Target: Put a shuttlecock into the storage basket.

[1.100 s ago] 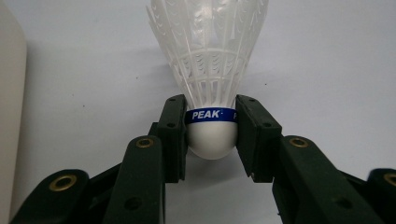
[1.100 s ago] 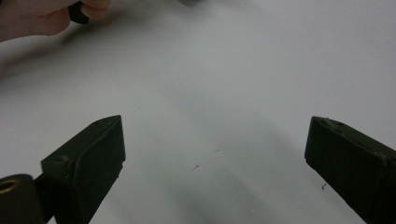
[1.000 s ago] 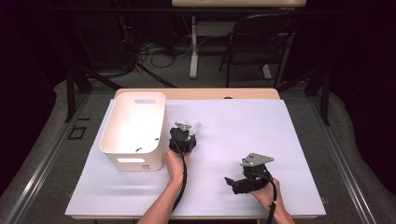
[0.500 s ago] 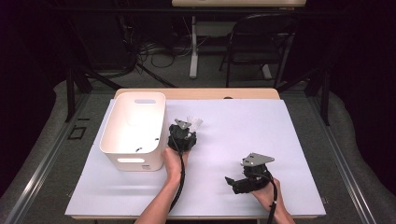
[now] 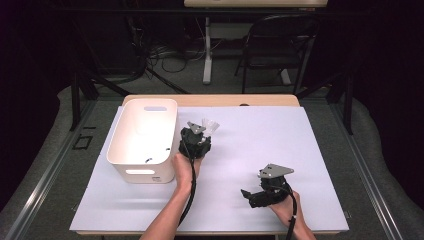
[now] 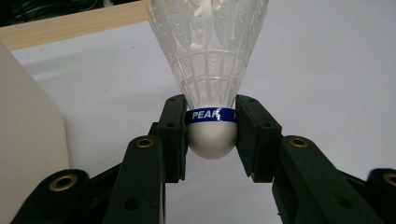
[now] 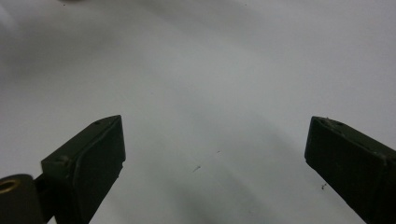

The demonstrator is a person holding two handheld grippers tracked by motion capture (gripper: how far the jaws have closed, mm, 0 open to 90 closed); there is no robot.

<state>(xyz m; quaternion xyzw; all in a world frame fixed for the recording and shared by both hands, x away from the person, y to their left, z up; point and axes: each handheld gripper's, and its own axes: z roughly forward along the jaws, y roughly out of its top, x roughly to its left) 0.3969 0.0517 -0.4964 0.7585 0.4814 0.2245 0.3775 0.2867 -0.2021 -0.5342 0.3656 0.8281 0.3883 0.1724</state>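
- Tool on my left (image 6: 211, 140) is clenched on a shuttlecock (image 6: 211, 79): both pads press the round white cork right at the blue band, so the skirt stands free above the jaws and does not get crushed.
- Seen from the high view, that left tool (image 5: 199, 131) sits left of centre, with the shuttlecock (image 5: 210, 123) poking out past its tip, clear of the bench (image 5: 300, 150).
- I hold it just beside the right wall of the white bin (image 5: 142, 135), which stands at the left of the frame. My judgement is that the bin is where the shuttlecock should go, and carrying it by the cork lets it drop base-first.
- A few small dark specks lie on the bin floor; I cannot tell what they are.
- My right tool (image 5: 252, 196), lower right in the high view, is released: in the right gripper view its jaws stand wide apart over bare white surface with nothing between them. I read it as parked out of the way, low near the bench.
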